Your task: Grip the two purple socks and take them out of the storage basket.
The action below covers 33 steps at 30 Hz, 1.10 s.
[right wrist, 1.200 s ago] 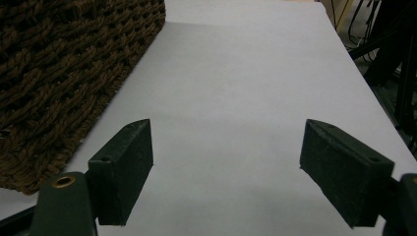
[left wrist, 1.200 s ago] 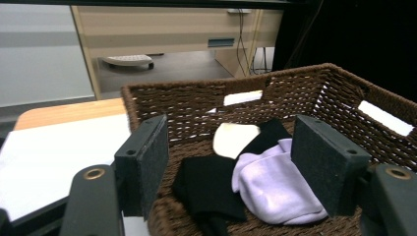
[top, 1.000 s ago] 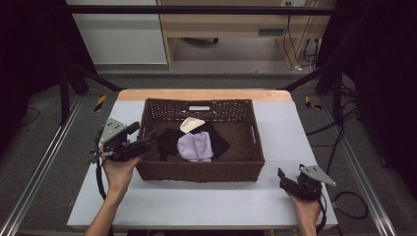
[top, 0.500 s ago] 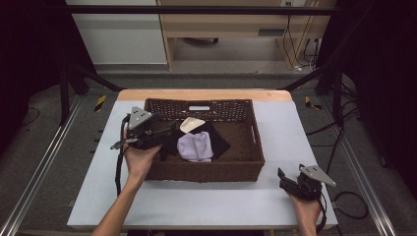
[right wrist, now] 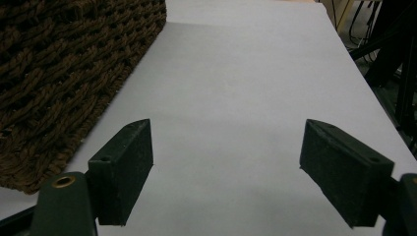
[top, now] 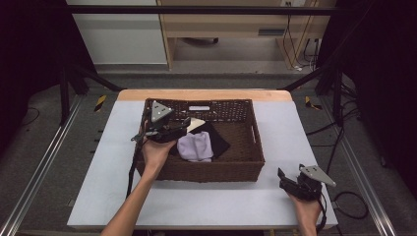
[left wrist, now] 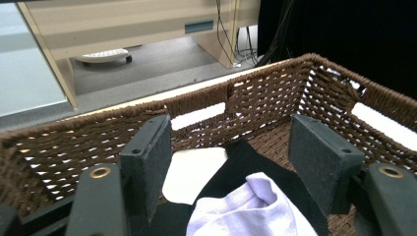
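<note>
A dark brown wicker basket (top: 246,167) stands mid-table, also seen as a woven wall (left wrist: 275,93) and a corner (right wrist: 59,69). Inside lie a lavender cloth (top: 195,146) (left wrist: 246,211), a black cloth (top: 219,140) (left wrist: 241,167) under it, and a cream cloth (top: 195,125) (left wrist: 189,172) behind. My left gripper (top: 181,127) (left wrist: 231,162) hangs open over the basket's left part, jaws wide apart just above the cloths. My right gripper (top: 287,178) (right wrist: 226,172) rests open on the white table near the front right corner, with nothing between its jaws.
The white table (top: 295,123) has a wooden far edge. A white label (top: 198,107) sits on the basket's back wall. Beyond the table stands a wooden desk (top: 236,24) with cables (top: 297,44); metal rails (top: 44,162) run along both sides.
My left gripper has moved from the table left of the basket up and right, over the rim, to above the cloths inside. The right gripper has stayed put.
</note>
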### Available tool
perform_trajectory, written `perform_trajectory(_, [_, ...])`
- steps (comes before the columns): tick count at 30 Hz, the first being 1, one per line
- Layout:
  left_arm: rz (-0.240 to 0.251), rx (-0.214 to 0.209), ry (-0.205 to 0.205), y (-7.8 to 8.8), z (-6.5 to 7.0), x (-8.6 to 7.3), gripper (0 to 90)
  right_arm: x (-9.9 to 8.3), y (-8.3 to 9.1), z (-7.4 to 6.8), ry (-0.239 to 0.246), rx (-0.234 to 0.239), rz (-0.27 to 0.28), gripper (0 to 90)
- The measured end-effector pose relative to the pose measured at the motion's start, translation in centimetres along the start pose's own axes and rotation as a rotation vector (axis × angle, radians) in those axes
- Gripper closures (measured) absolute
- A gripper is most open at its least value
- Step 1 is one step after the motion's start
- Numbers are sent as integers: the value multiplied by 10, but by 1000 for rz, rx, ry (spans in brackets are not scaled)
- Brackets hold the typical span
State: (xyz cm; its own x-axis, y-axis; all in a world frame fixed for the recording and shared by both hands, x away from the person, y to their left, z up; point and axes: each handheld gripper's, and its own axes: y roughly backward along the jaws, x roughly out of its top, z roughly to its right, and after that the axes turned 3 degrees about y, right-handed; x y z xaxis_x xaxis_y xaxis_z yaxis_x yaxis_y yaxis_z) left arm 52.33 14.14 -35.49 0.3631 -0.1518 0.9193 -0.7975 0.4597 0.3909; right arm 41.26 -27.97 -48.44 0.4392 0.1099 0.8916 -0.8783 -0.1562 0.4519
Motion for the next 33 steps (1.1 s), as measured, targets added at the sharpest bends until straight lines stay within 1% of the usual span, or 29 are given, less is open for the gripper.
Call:
perform_trajectory(1, [-7,-3,3,-3,1,-1,327,0,0,0,0,0,-1,205])
perform_trajectory(2, [-27,2,1,-9,2,-2,327,0,0,0,-2,1,-2,205])
perform_trajectory(4, [-41,-3,4,-15,3,-4,327,0,0,0,-2,2,-2,205])
perform_trajectory(5, [-41,-3,4,-15,3,-4,327,0,0,0,-2,2,-2,205])
perform_trajectory(7, [-65,-4,-6,-22,7,-6,327,0,0,0,-1,1,-2,205])
perform_trajectory(10, [-86,-1,-27,-27,9,-8,328,0,0,0,-2,1,-1,205])
perform_trajectory(13, [-95,-6,-29,-30,11,-9,331,0,0,0,-1,3,-3,204])
perform_trajectory(14, [-115,-17,-30,-33,11,-11,337,0,0,0,-1,2,-2,204])
perform_trajectory(15, [-115,-17,-30,-33,11,-11,337,0,0,0,0,1,-2,204])
perform_trajectory(16, [-141,-20,-37,-37,11,-13,337,0,0,0,-1,2,-3,204])
perform_trajectory(17, [-155,-22,-44,-38,12,-14,337,0,0,0,-3,2,-3,204])
perform_trajectory(18, [-155,-22,-44,-38,12,-14,338,0,0,0,-3,2,-3,204])
perform_trajectory(21, [-198,-19,-86,-42,16,-16,347,0,-1,0,1,1,-5,204])
perform_trajectory(22, [-231,-18,-120,-45,20,-18,353,0,-1,0,2,1,-7,204])
perform_trajectory(23, [-231,-18,-120,-45,20,-18,364,0,-1,0,2,1,-8,204])
perform_trajectory(24, [-257,-18,-151,-48,24,-20,373,0,-1,0,3,1,-9,204])
perform_trajectory(25, [-257,-18,-151,-48,24,-20,373,0,-1,0,3,1,-9,204])
perform_trajectory(26, [-296,-2,-188,-51,28,-21,374,0,0,0,2,2,-7,203])
perform_trajectory(27, [-296,-2,-188,-51,28,-21,379,0,0,0,2,1,-7,203])
perform_trajectory(28, [-318,8,-208,-53,29,-22,379,0,0,0,2,1,-7,203])
perform_trajectory(29, [-329,18,-216,-55,31,-23,392,0,0,0,2,2,-7,203])
perform_trajectory(30, [-350,19,-235,-58,33,-24,405,0,-1,0,2,2,-7,203])
perform_trajectory(33, [-393,16,-251,-62,36,-25,427,0,0,0,2,3,-5,203])
